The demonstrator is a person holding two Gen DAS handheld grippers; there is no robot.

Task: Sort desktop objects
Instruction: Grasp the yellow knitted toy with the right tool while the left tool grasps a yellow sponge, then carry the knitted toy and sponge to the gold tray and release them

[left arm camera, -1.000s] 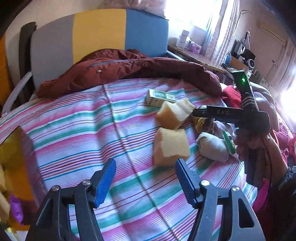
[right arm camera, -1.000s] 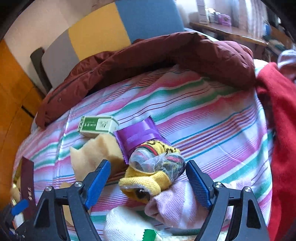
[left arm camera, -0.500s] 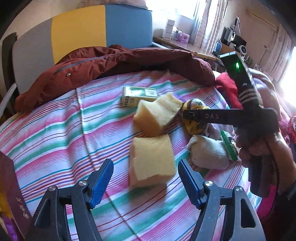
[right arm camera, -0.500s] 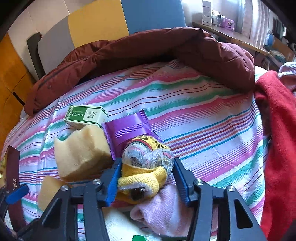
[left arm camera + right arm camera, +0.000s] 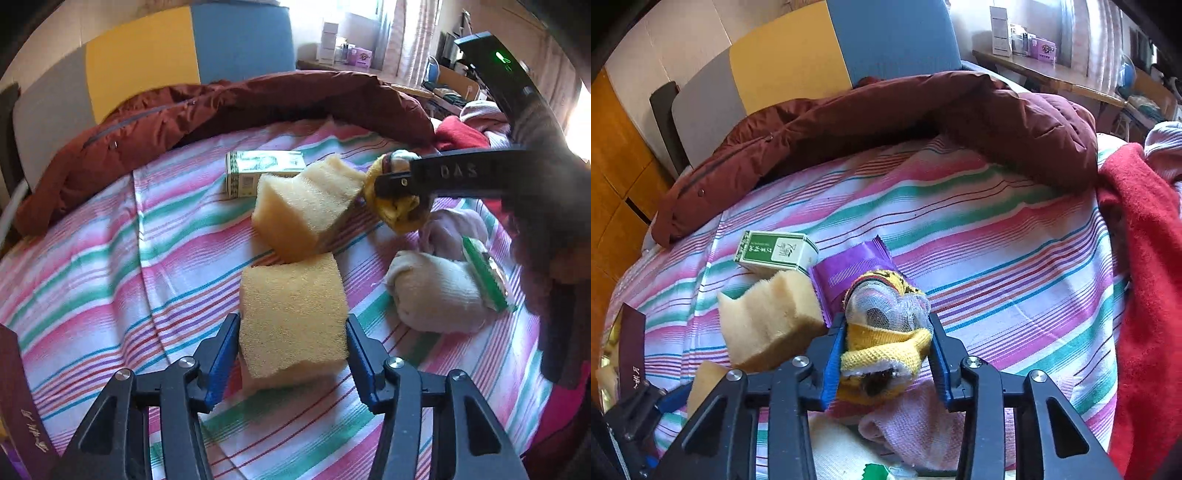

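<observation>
1. Left tongs: jaws were closing on the near yellow foam sponge block, pads at its two sides; not yet lifted off the striped pink-green-white bedsheet.
2. Just beyond: second, notched yellow sponge and green-white carton, both unsorted.
3. Right tongs: clamped narrow on a rolled yellow knitted sock with mesh, at the pile.
4. Below and right of that grip: pink sock, white rolled sock, left lying. Judged early; most remained.
</observation>
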